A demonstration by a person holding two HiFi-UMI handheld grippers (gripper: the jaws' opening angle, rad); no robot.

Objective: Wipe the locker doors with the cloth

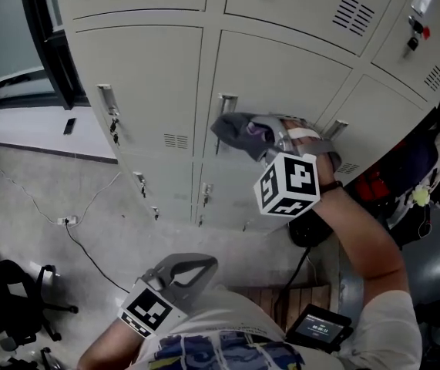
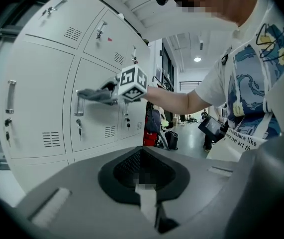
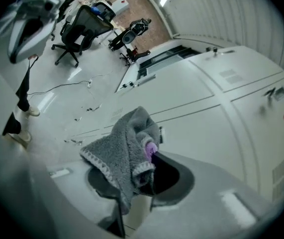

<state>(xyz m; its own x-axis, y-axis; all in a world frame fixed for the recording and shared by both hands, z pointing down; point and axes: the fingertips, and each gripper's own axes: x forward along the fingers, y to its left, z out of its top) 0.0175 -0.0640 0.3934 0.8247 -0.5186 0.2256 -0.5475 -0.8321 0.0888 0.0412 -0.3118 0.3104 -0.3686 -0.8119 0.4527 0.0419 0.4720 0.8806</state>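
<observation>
A grey cloth [image 1: 237, 132] with a purple tag is bunched in my right gripper [image 1: 261, 139], which is shut on it. The cloth is held against a pale grey locker door [image 1: 281, 79], just right of that door's metal handle [image 1: 226, 102]. In the right gripper view the cloth [image 3: 124, 151] drapes over the jaws of the right gripper [image 3: 142, 176], with the locker door [image 3: 216, 133] right behind it. My left gripper [image 1: 194, 264] hangs low by the person's torso, away from the lockers, shut with nothing in it. The left gripper view shows the cloth [image 2: 97, 94] on the door from the side.
Rows of locker doors [image 1: 146, 91] with handles and keys fill the wall. A cable [image 1: 89, 206] trails over the floor at the left and an office chair [image 1: 11, 303] stands at the lower left. Bags [image 1: 439, 160] pile up at the right. A small screen [image 1: 320, 327] hangs at the person's waist.
</observation>
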